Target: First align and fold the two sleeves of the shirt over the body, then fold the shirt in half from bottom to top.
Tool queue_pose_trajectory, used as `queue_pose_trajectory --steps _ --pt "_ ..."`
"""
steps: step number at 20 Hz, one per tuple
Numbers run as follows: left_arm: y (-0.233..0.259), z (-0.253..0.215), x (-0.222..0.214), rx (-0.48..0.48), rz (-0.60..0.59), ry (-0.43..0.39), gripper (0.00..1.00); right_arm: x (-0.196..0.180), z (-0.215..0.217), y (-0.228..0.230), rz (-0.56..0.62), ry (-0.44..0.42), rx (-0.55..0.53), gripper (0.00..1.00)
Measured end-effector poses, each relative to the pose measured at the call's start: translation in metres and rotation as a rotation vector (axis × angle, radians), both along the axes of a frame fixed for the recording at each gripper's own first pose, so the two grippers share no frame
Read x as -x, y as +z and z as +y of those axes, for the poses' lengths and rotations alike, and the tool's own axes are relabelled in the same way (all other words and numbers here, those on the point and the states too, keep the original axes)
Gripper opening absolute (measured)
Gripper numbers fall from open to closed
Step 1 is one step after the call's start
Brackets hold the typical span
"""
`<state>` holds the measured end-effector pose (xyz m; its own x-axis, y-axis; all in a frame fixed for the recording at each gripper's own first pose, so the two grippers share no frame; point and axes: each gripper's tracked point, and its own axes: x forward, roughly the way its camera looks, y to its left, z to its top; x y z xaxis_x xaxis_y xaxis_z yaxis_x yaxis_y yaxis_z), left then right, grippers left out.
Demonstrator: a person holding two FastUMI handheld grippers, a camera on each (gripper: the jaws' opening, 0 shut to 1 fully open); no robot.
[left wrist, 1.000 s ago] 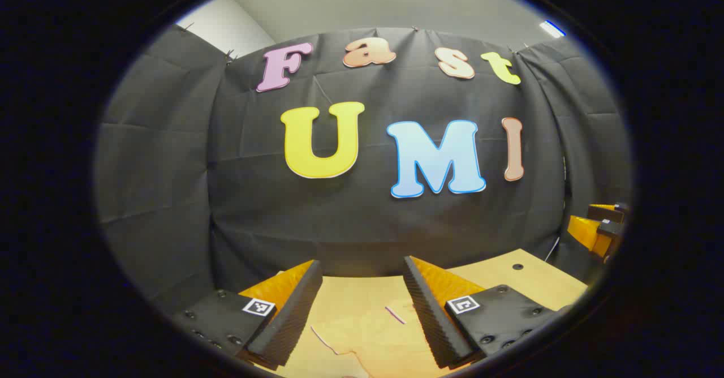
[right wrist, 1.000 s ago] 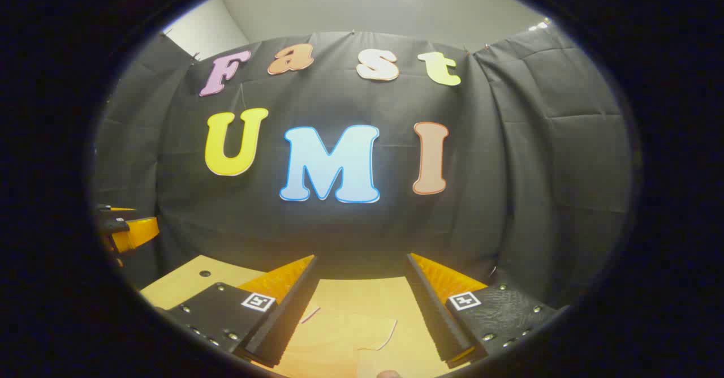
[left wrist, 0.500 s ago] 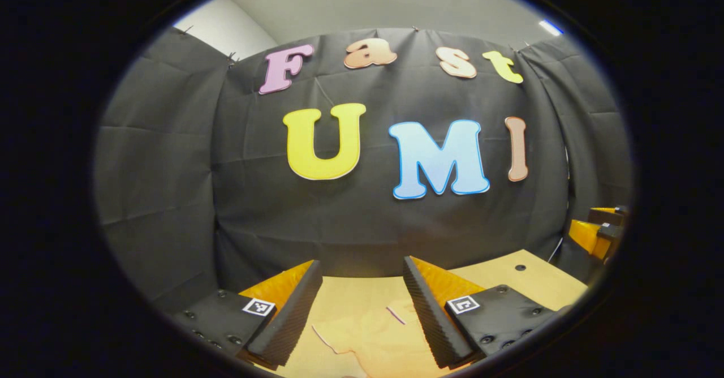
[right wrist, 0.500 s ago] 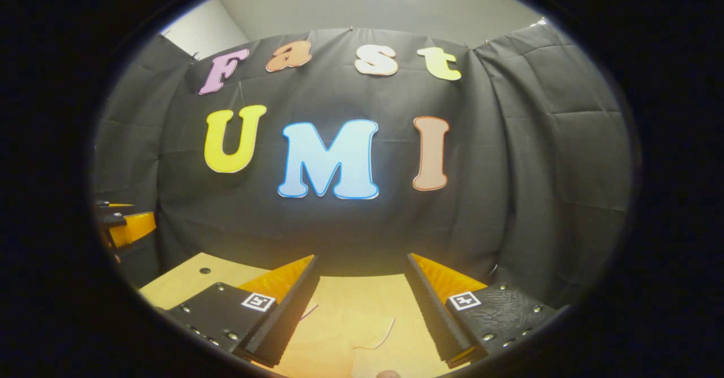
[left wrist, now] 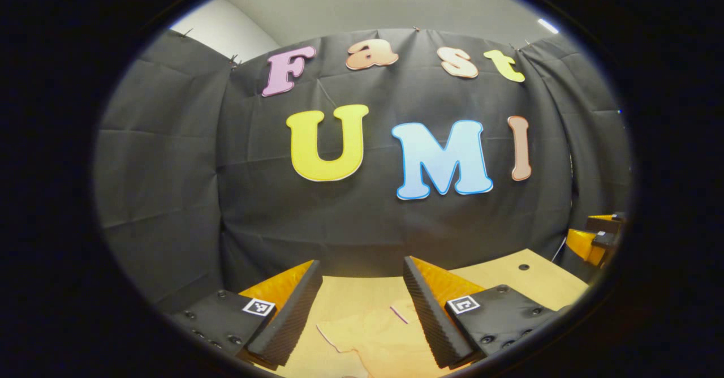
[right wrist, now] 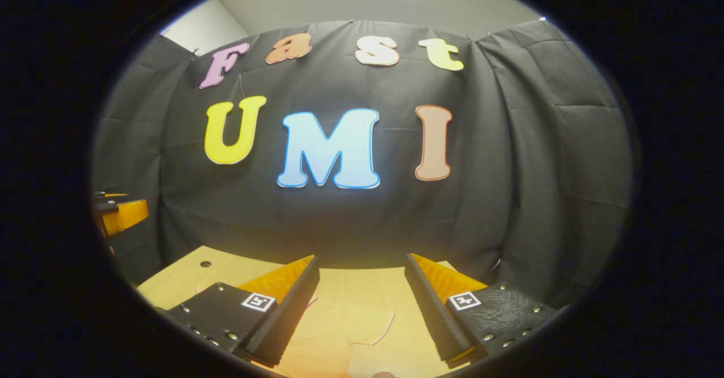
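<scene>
A pale peach shirt (left wrist: 373,338) lies on the wooden table (left wrist: 509,279), low in the left gripper view, with a thin pink edge showing. My left gripper (left wrist: 362,267) hangs open above it, nothing between its fingers. The right gripper view has the same shirt (right wrist: 345,333) below my right gripper (right wrist: 362,262), which is also open and holds nothing. Most of the shirt is hidden below both views. The other gripper (left wrist: 594,236) appears at the right edge of the left gripper view, and the left one (right wrist: 116,214) at the left edge of the right gripper view.
The booth's black cloth wall (left wrist: 367,219) rises just past the table's far edge. A small dark hole (left wrist: 524,266) marks the tabletop at the right in the left gripper view and the tabletop (right wrist: 186,273) at the left in the right gripper view.
Both views have tipped slightly downward, the right one more, so a little more table and shirt show. Both grippers stay open.
</scene>
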<state>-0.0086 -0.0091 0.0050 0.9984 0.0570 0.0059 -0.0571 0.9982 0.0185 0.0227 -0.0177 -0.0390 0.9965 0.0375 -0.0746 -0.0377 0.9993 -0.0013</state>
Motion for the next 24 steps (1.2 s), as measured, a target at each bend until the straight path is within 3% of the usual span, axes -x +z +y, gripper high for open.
queue_pose_trajectory --steps 8,16,24 --pt "0.001 0.009 0.009 -0.007 0.002 0.021 0.94 -0.029 -0.002 -0.064 0.143 0.009 0.005 0.96" --pt "-0.005 0.022 0.016 0.007 0.019 0.044 0.94 -0.069 -0.013 -0.160 0.374 -0.032 -0.028 0.96" --pt "-0.016 0.039 0.023 0.010 0.052 0.069 0.94 -0.080 -0.024 -0.258 0.581 -0.071 0.005 0.96"
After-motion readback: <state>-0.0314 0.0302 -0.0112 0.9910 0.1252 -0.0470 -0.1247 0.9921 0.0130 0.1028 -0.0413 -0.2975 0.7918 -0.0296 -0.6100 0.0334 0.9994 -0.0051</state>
